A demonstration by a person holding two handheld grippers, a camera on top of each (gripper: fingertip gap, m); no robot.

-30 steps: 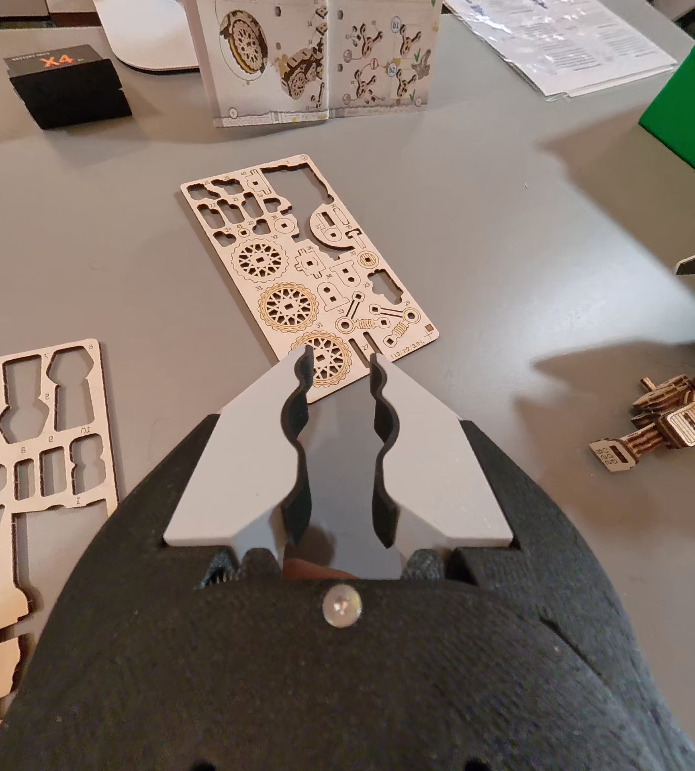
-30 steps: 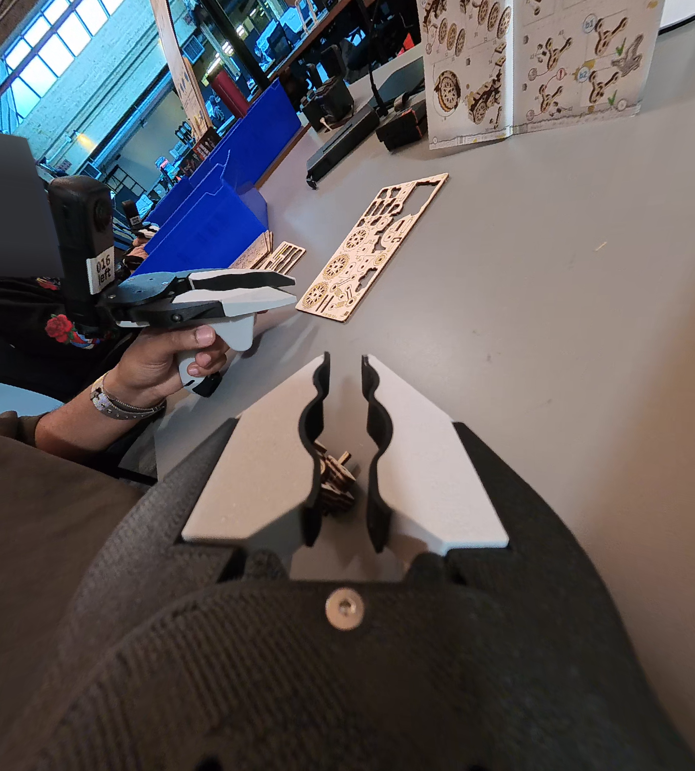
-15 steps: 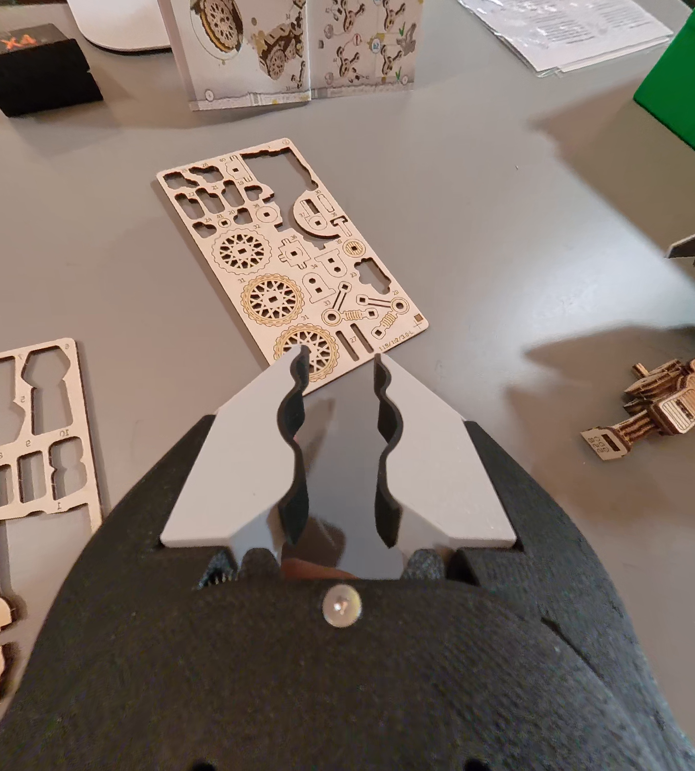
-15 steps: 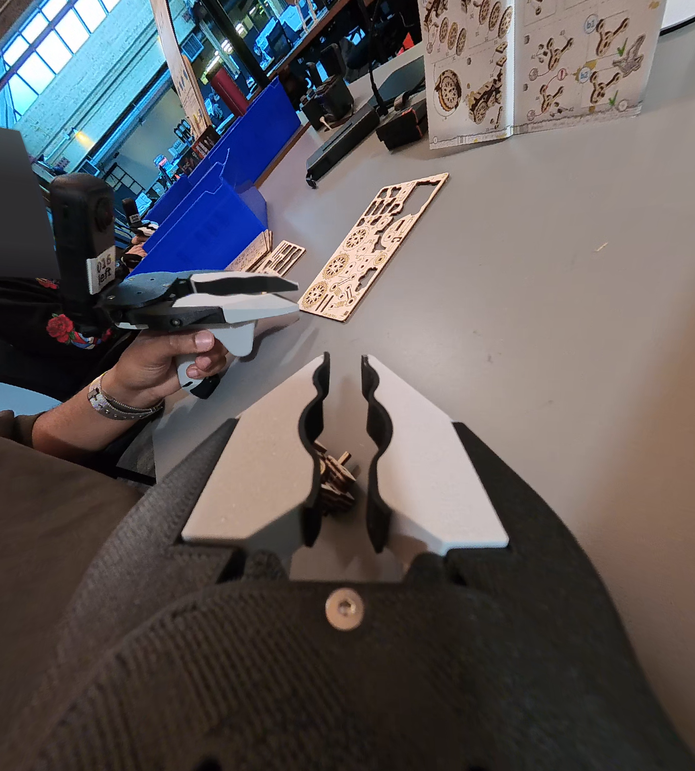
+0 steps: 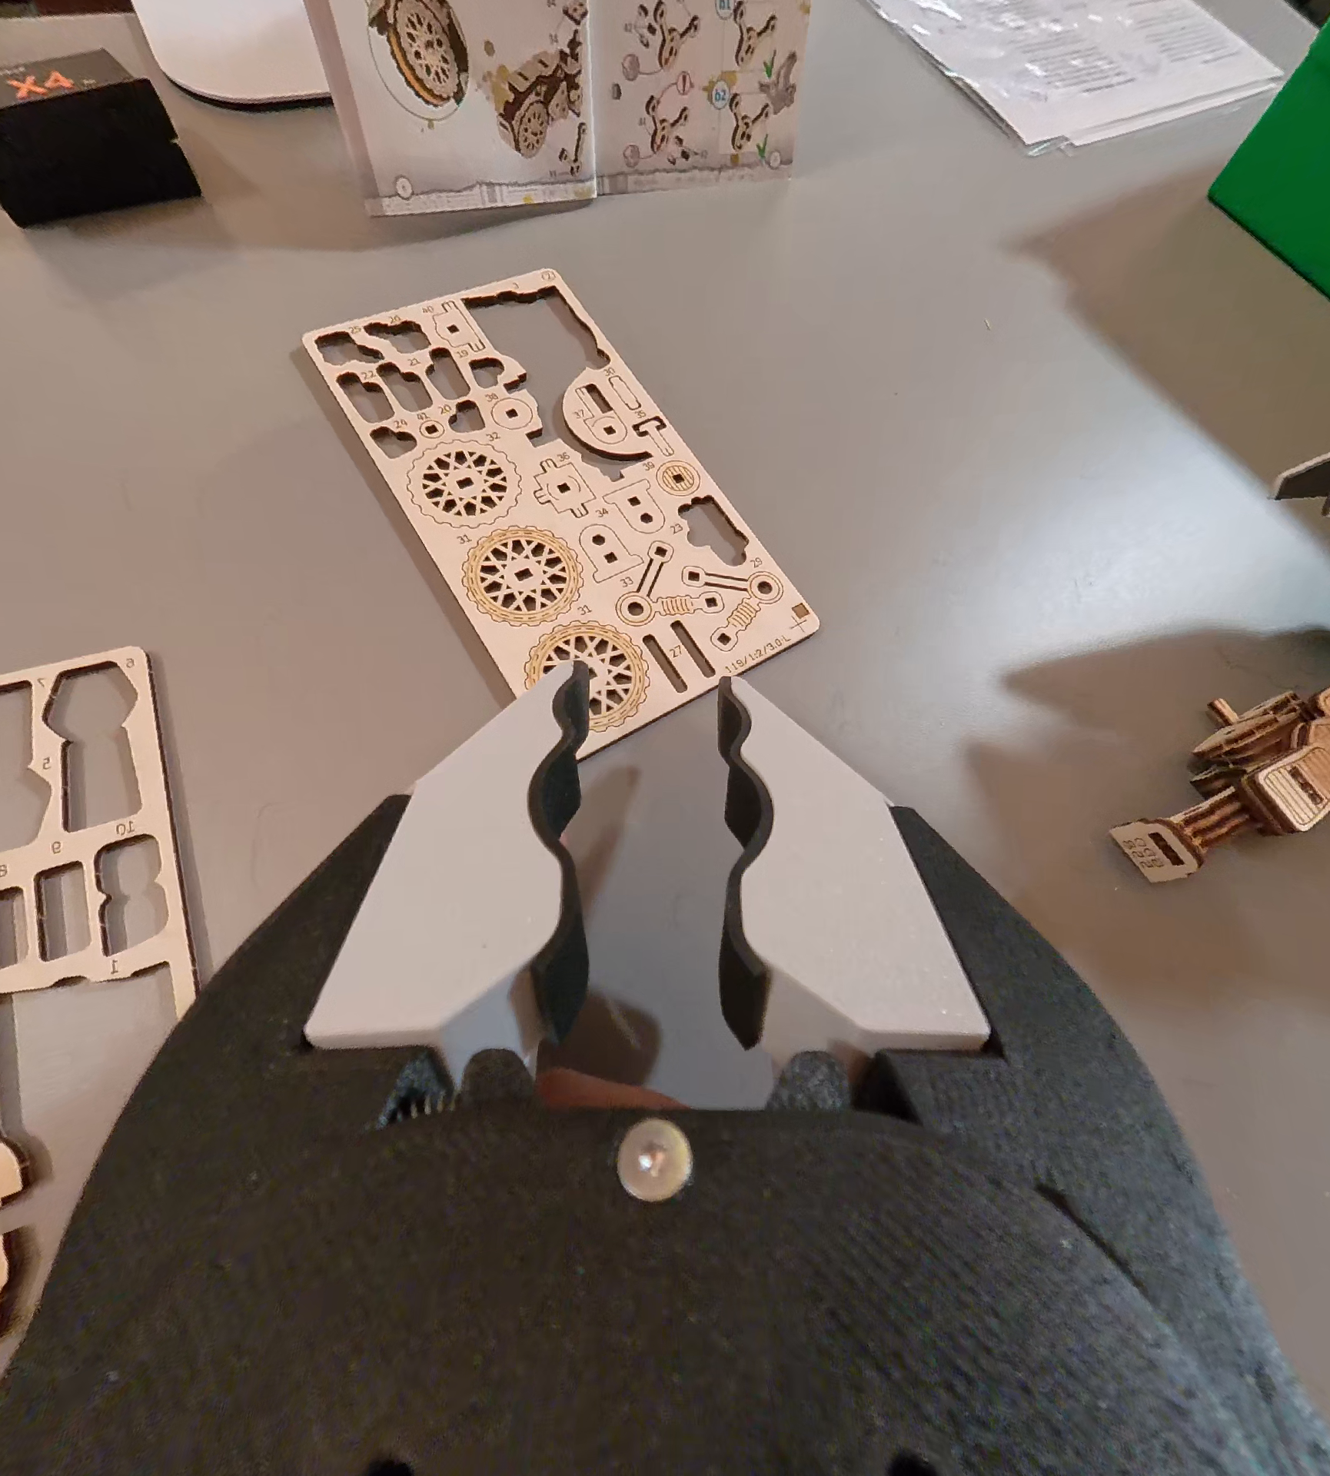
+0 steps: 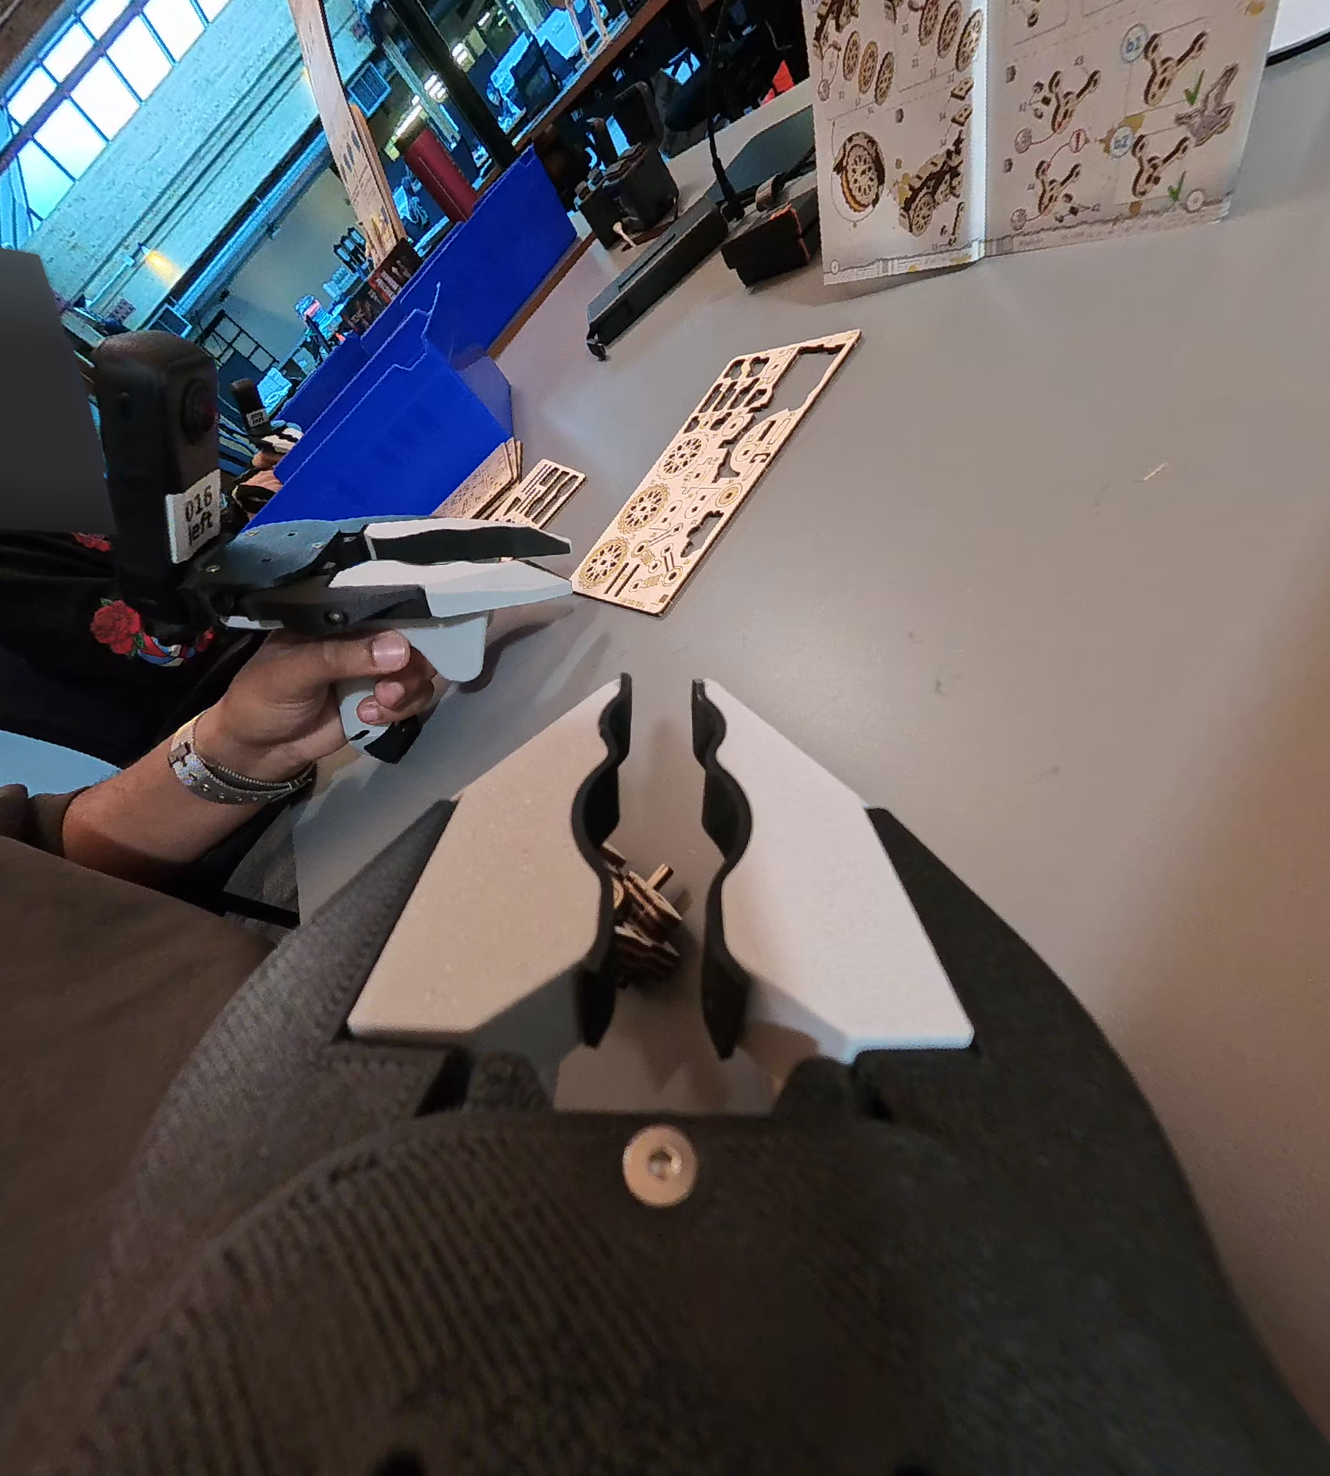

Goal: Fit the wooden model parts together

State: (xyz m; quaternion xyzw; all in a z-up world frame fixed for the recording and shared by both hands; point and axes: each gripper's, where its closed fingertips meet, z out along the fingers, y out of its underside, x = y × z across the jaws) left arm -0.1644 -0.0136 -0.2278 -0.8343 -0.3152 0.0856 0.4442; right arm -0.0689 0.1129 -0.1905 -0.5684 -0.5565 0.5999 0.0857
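My left gripper (image 5: pixel 652 693) is open and empty, hovering just above the near edge of a wooden parts sheet (image 5: pixel 558 495) with spoked wheels cut in it. A small assembled wooden model piece (image 5: pixel 1285 767) lies on the grey table to the right. My right gripper (image 6: pixel 660 691) is open and hovers over that piece (image 6: pixel 642 910), which shows between its fingers without being gripped. The right gripper's tips (image 5: pixel 1297 503) show at the right edge of the left wrist view. The left gripper (image 6: pixel 566 569), held in a hand, shows in the right wrist view beside the sheet (image 6: pixel 694 495).
A second, mostly emptied sheet (image 5: pixel 47 839) lies at the left. A standing instruction booklet (image 5: pixel 566 96), a black box (image 5: pixel 63 136), papers (image 5: pixel 1069 64) and a green box (image 5: pixel 1325 184) are at the back. Blue bins (image 6: pixel 406 415) stand along the table's left edge. About 15 cm separates my left fingertips from my right.
My left gripper's fingers have opened slightly wider and it has shifted a little over the sheet. The right gripper and the wooden piece have not moved.
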